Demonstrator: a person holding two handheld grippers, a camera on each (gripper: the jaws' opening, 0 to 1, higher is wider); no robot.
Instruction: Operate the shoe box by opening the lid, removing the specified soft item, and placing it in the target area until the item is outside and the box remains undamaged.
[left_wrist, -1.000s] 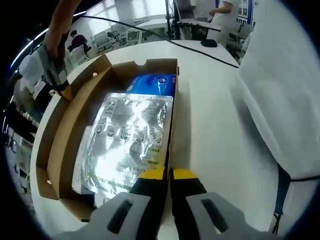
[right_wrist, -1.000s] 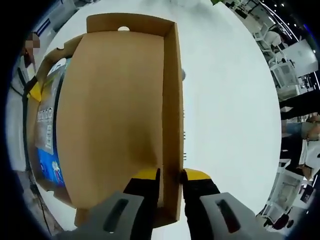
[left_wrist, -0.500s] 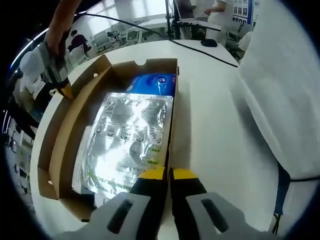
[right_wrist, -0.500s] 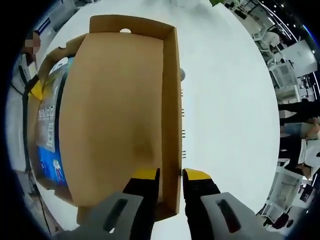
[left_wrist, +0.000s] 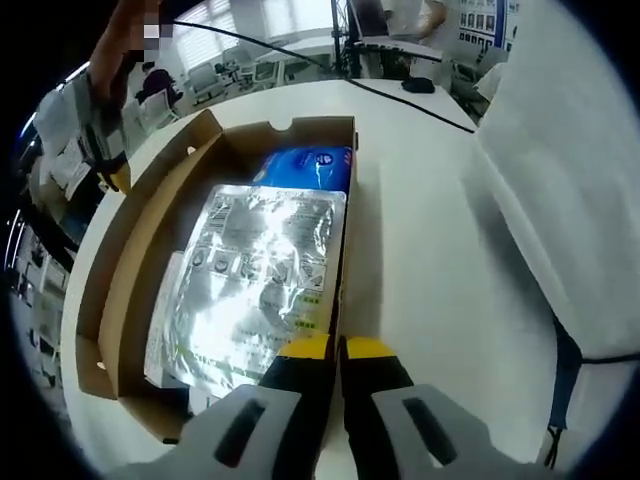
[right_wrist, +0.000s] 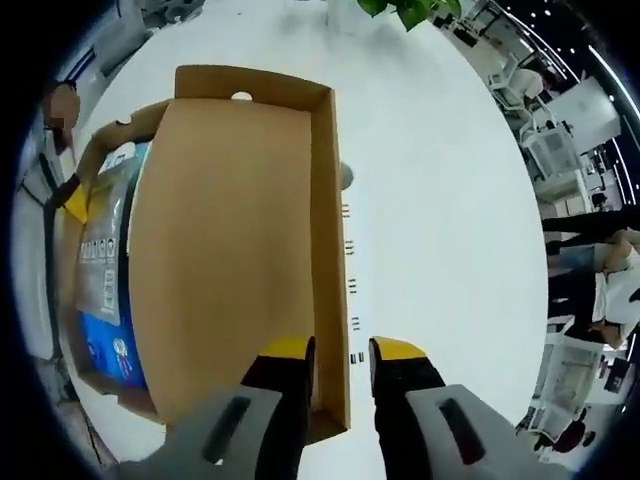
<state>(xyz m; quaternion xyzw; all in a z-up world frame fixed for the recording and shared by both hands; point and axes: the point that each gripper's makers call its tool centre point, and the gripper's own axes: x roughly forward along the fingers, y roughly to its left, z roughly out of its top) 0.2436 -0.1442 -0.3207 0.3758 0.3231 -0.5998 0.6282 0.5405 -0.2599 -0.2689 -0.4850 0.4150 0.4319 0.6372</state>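
The brown shoe box (left_wrist: 346, 200) lies open on the white table, holding a silver foil packet (left_wrist: 260, 270) on top of a blue soft pack (left_wrist: 305, 168). My left gripper (left_wrist: 337, 348) is shut on the near end of the box's right wall. The lid (left_wrist: 105, 290) is folded out to the left. In the right gripper view the lid's plain inside (right_wrist: 220, 250) faces me. My right gripper (right_wrist: 342, 350) stands open astride the lid's side rim, with a gap on the right side. The blue pack (right_wrist: 100, 330) peeks out at the left.
White table (left_wrist: 420, 260) spreads around the box. A person's white clothing (left_wrist: 560, 200) rises close on the right. A black cable (left_wrist: 400, 100) crosses the far table edge. Small dark marks (right_wrist: 350, 290) dot the table beside the lid. Chairs and people stand beyond.
My right gripper's jaws have spread a little and drawn back along the lid's rim, letting it go. The left gripper and the box contents have not moved.
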